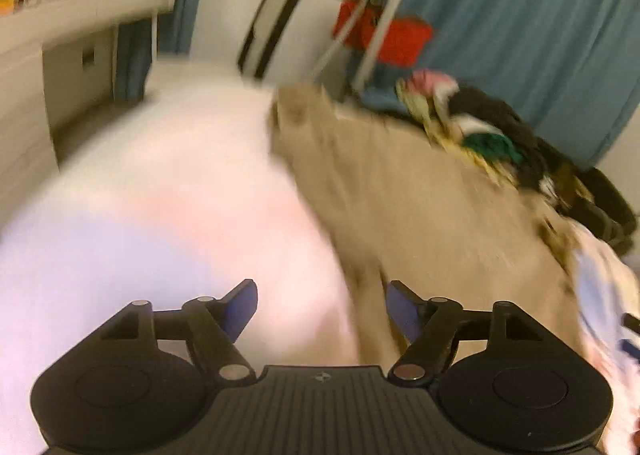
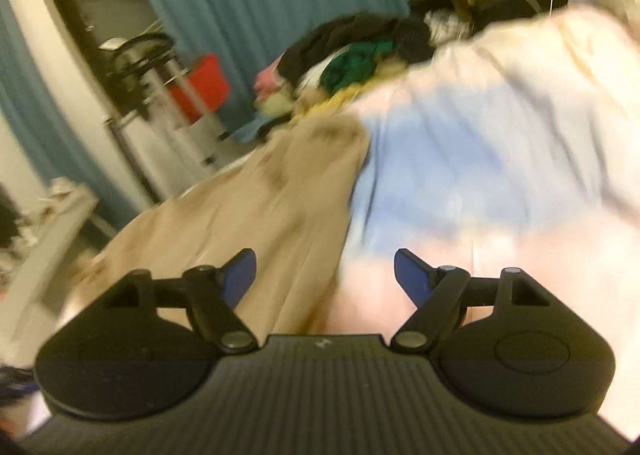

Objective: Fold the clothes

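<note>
Pale bedsheet (image 1: 160,195), tan garment (image 1: 420,207) edge between left gripper (image 1: 322,305) spread jaws

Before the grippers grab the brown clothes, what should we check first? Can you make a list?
1. Left gripper open: ok.
2. Right gripper open: ok.
3. Both grippers holding nothing: ok.
4. Tan garment lying spread on the bed: ok.
5. Tan garment free of the heap of other clothes: cannot tell, their edges meet in the blur.
6. Picture sharp enough to pick a corner: not ok.
</note>
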`<state>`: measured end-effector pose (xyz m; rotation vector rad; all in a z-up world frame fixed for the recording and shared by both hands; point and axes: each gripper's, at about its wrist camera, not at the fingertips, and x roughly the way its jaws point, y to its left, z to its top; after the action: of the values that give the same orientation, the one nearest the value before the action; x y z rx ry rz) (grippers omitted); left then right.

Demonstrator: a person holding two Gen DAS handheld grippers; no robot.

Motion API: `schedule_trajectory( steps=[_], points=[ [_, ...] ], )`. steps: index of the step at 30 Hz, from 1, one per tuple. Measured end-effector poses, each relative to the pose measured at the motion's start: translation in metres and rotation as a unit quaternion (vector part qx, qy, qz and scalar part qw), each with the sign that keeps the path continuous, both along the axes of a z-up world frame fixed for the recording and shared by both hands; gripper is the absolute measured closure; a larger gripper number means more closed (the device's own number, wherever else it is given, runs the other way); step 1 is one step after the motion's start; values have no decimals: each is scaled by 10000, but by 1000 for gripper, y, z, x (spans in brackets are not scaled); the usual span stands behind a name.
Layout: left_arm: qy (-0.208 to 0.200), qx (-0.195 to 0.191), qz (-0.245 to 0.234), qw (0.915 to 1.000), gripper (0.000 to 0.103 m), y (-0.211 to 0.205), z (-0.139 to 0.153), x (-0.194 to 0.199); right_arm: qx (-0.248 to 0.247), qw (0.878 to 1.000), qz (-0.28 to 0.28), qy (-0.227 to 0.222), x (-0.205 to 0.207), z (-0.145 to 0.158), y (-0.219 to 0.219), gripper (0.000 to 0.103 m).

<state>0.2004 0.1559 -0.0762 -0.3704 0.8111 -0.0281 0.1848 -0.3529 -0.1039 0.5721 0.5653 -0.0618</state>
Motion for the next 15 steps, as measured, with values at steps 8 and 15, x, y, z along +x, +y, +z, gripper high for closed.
schedule_trajectory(
  steps=[8,15],
  points=[
    [1381,-80,-6,9904,32,8,-14,-80,-103,9941,841,676,-114,3,43,25],
    [1632,217,-269,9860,34,-13,-15,-93,-173,9927,1135,356,-147,-3,70,25]
  ],
)
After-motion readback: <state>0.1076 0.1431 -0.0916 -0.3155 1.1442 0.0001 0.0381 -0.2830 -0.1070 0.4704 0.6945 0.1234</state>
